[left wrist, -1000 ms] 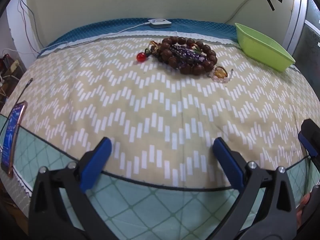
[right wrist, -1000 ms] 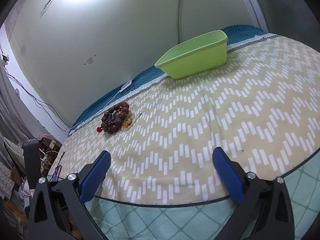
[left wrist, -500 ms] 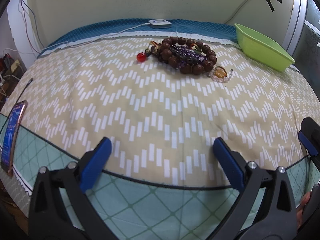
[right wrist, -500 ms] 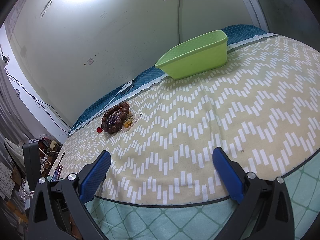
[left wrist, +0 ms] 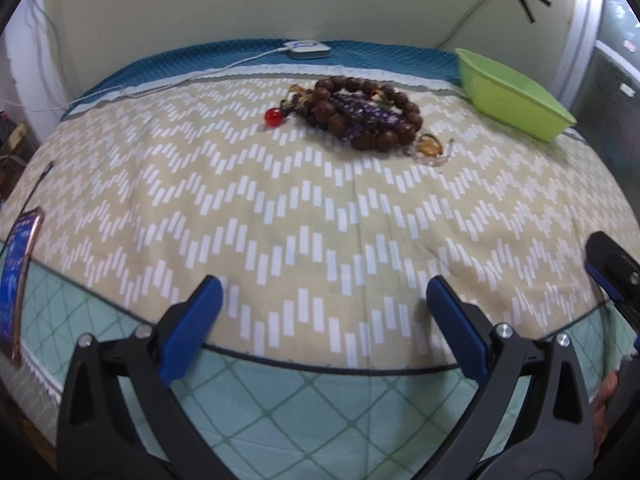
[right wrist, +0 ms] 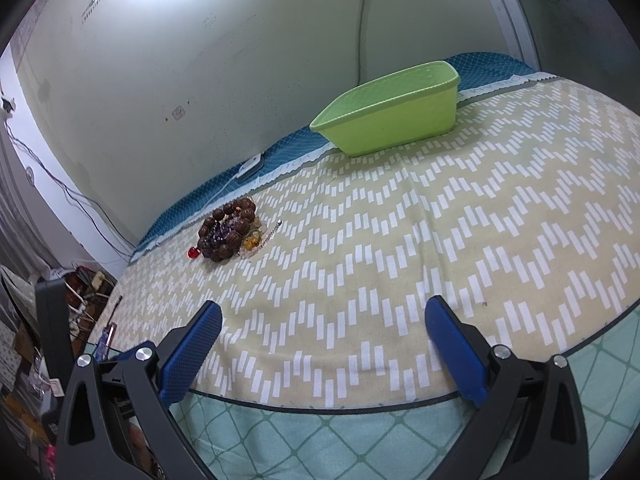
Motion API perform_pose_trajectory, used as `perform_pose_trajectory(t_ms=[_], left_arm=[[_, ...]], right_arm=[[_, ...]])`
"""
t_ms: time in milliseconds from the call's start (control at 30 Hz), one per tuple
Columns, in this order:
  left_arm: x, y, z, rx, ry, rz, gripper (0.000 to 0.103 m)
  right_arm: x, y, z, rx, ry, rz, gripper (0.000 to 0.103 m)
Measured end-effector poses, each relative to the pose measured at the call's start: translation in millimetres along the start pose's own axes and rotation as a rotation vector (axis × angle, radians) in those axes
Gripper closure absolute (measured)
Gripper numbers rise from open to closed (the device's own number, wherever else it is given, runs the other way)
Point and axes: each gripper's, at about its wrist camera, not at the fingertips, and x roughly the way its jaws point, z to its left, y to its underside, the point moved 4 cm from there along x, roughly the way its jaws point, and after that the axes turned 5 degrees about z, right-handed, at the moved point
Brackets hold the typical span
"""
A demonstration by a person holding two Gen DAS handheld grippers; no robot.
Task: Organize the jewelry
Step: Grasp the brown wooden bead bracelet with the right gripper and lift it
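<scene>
Your bed [left wrist: 320, 208] fills both views, the green tray [right wrist: 392, 120] at its far edge by the wall. The bead pile [left wrist: 360, 114] sits mid-bed, well apart from the tray, slightly nearer in the left view than a second ago. Left gripper [left wrist: 320, 324] and right gripper [right wrist: 320, 340] gape wide, empty. Nothing picked yet. No readable writing.
</scene>
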Motion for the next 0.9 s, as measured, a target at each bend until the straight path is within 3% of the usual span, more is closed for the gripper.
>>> perform_pose_trajectory(t_ms=[33,67,200,267,300,367,467,633,667,700,767,900], left_arm=[[-2.4,-3.2,2.8,0.025,0.048,0.002,0.005],[-4.4,-9.1,6.5,0.033,0.059,0.000,0.005],[-21.4,-38.7,42.0,0.007,-0.051,-0.096,0.006],[-29.8,-60.6,53.4,-0.012,-0.023,-0.120,0.012],[-31.6,-68.8,56.4,-0.025,0.007,-0.120,0.015],[-27.0,-88.2,56.9,-0.049,0.089,-0.087,0.033],[-6.0,-108.3,46.9,-0.064,0.162,-0.019,0.046],[48.0,-127.6,35.7,-0.081,0.213,0.086,0.047],[54.6,-130.2,34.1,-0.084,0.218,0.096,0.060],[59.8,-130.6,34.1,-0.085,0.221,0.106,0.065],[60.1,-131.2,37.1,-0.117,0.248,0.117,0.088],[25.1,-131.5,41.7,-0.134,0.305,0.042,0.088]], right_arm=[[2.6,-2.7,4.5,-0.017,-0.021,0.024,0.028],[5.7,-6.1,10.1,-0.041,-0.041,0.048,0.039],[30.2,-28.5,38.9,-0.175,-0.060,0.107,0.073],[46.3,-41.9,50.2,-0.209,-0.101,0.152,0.089],[54.0,-46.9,54.6,-0.218,-0.119,0.168,0.091],[71.3,-63.3,64.5,-0.234,-0.139,0.183,0.093],[92.2,-79.9,72.8,-0.237,-0.163,0.202,0.093],[135.3,-99.5,76.3,-0.207,-0.189,0.273,0.093],[144.7,-100.1,75.7,-0.196,-0.196,0.297,0.102],[152.1,-100.8,73.5,-0.188,-0.200,0.321,0.103],[155.2,-102.3,72.4,-0.153,-0.233,0.345,0.103],[119.9,-110.8,92.2,-0.242,-0.269,0.247,0.103]])
